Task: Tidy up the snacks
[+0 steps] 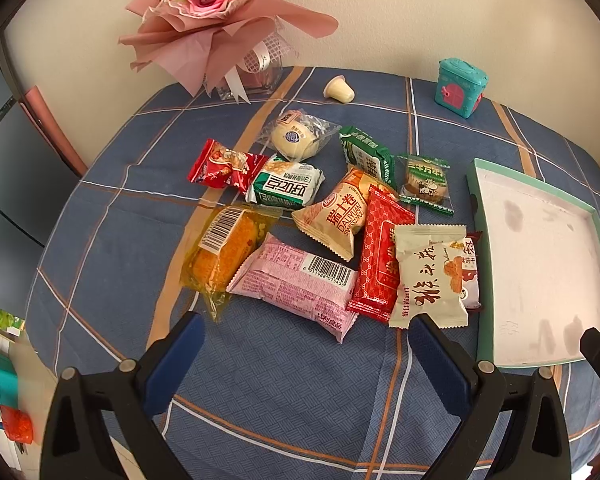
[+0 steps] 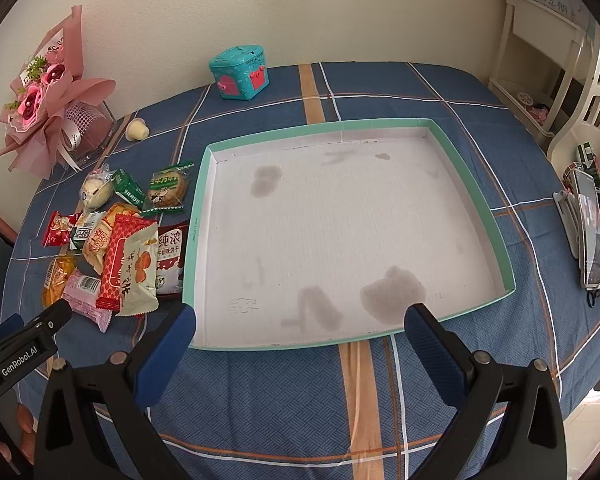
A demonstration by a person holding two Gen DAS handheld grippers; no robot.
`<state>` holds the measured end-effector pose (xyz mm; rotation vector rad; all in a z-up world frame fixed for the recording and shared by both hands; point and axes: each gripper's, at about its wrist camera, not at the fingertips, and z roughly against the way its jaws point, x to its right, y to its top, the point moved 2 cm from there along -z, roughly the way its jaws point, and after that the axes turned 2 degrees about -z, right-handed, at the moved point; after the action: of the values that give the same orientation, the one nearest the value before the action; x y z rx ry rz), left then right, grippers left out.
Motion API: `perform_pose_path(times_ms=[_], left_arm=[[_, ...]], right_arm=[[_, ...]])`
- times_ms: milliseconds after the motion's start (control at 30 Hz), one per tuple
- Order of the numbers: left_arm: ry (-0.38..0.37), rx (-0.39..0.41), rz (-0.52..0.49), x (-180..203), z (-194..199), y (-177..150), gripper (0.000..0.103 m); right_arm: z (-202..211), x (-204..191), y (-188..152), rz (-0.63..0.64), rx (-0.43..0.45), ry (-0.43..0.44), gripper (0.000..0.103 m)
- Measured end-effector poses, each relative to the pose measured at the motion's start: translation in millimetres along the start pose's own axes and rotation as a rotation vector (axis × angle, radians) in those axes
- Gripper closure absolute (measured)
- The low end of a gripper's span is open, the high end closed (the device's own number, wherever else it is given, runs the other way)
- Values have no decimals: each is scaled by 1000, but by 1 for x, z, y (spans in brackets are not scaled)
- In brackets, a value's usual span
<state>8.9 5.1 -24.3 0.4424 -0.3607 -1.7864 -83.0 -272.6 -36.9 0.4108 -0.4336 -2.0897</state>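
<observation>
Several wrapped snacks lie heaped on the blue plaid tablecloth: a pink packet point(image 1: 300, 284), an orange cake point(image 1: 220, 248), a red packet point(image 1: 380, 256), a cream packet point(image 1: 430, 276) and a cream Swiss-roll packet point(image 1: 338, 212). My left gripper point(image 1: 306, 334) hovers open just in front of the pink packet. To the right sits a shallow green-rimmed tray point(image 1: 473, 184), stained inside and holding nothing. In the right wrist view my right gripper point(image 2: 300, 322) stands open over the near edge of the tray point(image 2: 198, 216). The snack heap point(image 2: 136, 264) lies left of it.
A pink flower bouquet point(image 1: 216, 12) in a glass vase stands at the back left. A teal toy box point(image 1: 460, 88) and a small jelly cup point(image 1: 339, 89) sit near the wall. A phone point(image 2: 590, 228) on a stand and white furniture point(image 2: 548, 64) are at the right.
</observation>
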Motion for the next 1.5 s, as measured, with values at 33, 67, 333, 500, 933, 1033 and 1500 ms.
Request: perform_pose_path(times_ms=[33,67,333,500,933,1033,1500], left_arm=[[1,-2,0,0,0,0,0],[1,-4,1,0,-1,0,0],[-2,-12,6,-1,-1,0,0],[-3,-13,8,-1,-2,0,0],[-9,-21,11,-2,-4,0,0],[-11,-27,16,-3,-5,0,0],[-28,37,133,-61,0,23,0]], right_arm=[[0,0,0,0,0,1,0],[0,0,0,-2,-1,2,0],[0,0,0,-2,0,3,0],[-1,-1,0,-2,-1,3,0],[-1,-1,0,-1,-3,1,0],[-2,-1,-1,2,-2,-1,0],[-11,-69,15,130,26,154,0]])
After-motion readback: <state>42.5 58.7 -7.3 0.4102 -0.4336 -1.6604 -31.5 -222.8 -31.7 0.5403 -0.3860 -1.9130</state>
